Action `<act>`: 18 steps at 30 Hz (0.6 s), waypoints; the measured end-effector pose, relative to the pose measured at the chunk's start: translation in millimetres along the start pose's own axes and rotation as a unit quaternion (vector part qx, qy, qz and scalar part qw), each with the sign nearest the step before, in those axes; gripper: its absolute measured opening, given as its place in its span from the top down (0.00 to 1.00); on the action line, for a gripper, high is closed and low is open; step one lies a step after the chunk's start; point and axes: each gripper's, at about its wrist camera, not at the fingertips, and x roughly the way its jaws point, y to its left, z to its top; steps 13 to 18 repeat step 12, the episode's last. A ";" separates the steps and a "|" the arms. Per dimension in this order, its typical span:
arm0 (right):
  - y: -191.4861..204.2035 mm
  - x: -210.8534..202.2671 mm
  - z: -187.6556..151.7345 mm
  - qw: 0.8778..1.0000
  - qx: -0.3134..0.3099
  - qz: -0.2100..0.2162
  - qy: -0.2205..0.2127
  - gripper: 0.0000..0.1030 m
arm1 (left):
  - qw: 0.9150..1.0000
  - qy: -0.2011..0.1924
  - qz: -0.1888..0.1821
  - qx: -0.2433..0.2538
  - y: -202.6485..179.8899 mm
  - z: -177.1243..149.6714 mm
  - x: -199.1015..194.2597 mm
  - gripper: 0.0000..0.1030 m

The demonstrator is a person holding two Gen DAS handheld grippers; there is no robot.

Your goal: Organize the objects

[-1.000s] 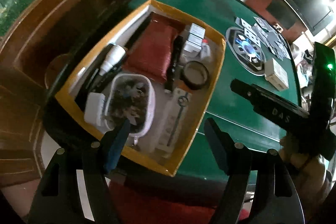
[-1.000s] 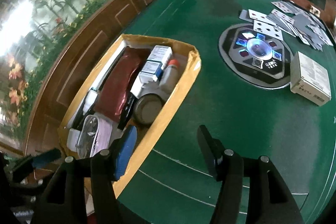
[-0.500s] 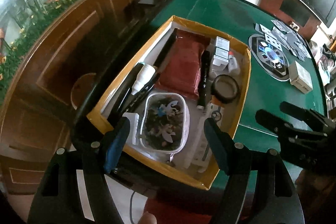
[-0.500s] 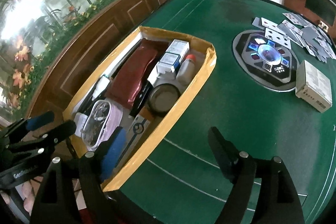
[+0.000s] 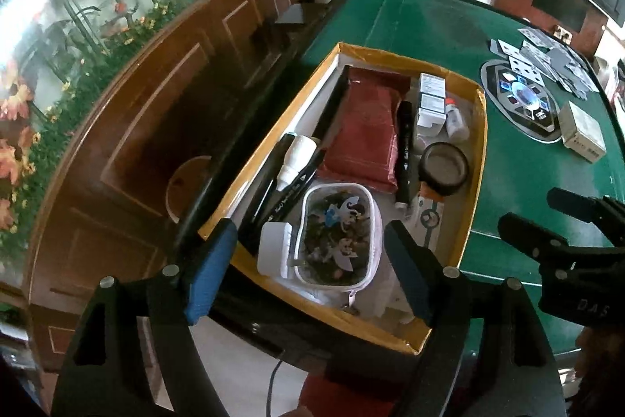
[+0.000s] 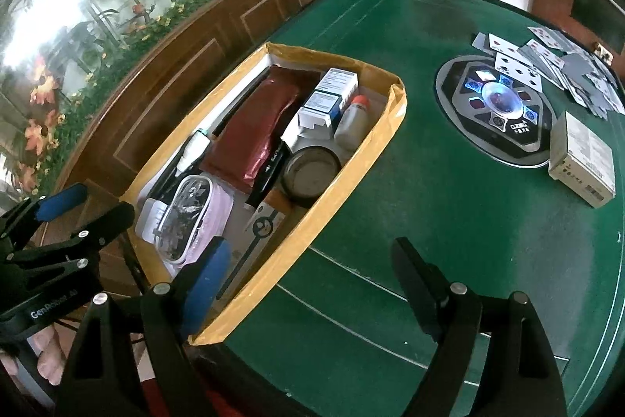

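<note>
A yellow-rimmed cardboard box [image 5: 478, 159] [image 6: 351, 178] sits at the near left of the green table. It holds a dark red pouch [image 5: 367, 131] [image 6: 254, 135], a clear pouch of small pieces [image 5: 338, 233] [image 6: 191, 210], a tape roll [image 5: 443, 167] [image 6: 312, 174], medicine boxes [image 5: 429, 104] [image 6: 332, 92], a small bottle [image 6: 351, 122] and black markers [image 5: 404, 151]. My left gripper [image 5: 312, 268] is open and empty above the box's near end. My right gripper [image 6: 308, 280] is open and empty over the box's right rim.
On the table's right lie a round card-dealer device [image 6: 500, 104], scattered playing cards [image 6: 554, 65] and a white box [image 6: 582, 159]. A wooden panelled wall [image 5: 156, 104] runs along the left. The right gripper shows in the left wrist view [image 5: 566, 249].
Both grippers have pulled back and up from the box. Both stay open and empty.
</note>
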 end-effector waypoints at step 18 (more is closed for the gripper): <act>-5.9 -0.3 -10.6 1.000 0.005 0.004 0.009 0.18 | 0.998 0.031 -0.041 -0.031 -0.3 -5.3 9.7 0.23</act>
